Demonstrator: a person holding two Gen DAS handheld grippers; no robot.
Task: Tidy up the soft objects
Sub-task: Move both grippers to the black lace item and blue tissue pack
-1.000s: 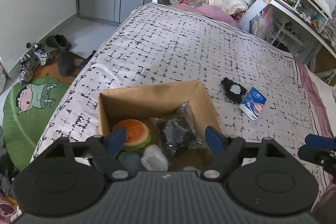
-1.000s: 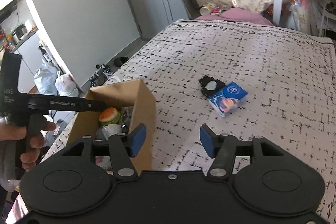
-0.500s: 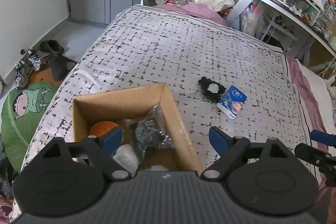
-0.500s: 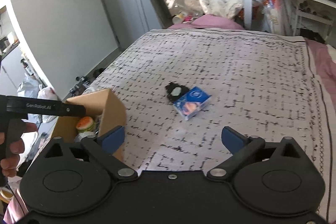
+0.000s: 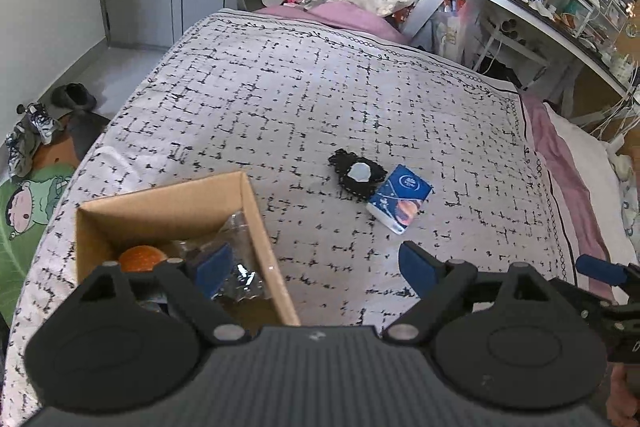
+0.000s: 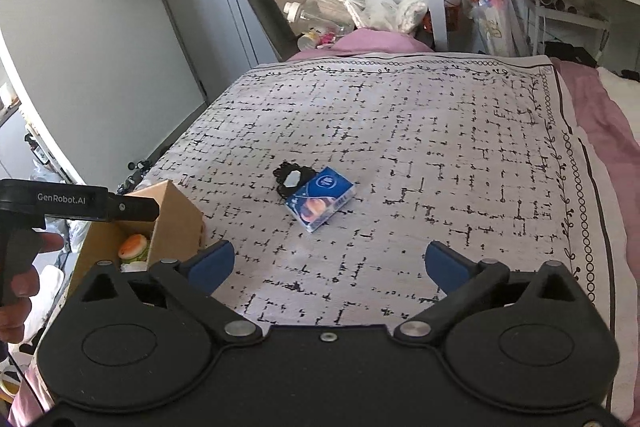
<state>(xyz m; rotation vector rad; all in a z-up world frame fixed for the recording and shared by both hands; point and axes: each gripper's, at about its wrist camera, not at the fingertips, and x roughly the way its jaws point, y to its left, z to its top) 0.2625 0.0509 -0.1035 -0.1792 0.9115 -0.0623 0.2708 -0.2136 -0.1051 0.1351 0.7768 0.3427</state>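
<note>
Two grippers we hold both stand spread with nothing between the pads; their jaws have just been opening. Our right gripper [image 6: 330, 263] hovers above the patterned bedspread [image 6: 440, 131], the blue tissue pack [image 6: 320, 195] and black pouch [image 6: 289, 179] ahead. Our left gripper [image 5: 316, 265] straddles the cardboard box [image 5: 256, 211] wall, toy burger [image 5: 142, 257] inside.

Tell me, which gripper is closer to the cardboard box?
Left. The left gripper hangs over the cardboard box, one finger above its contents. The right gripper sits beside it, over bare bedspread.
</note>
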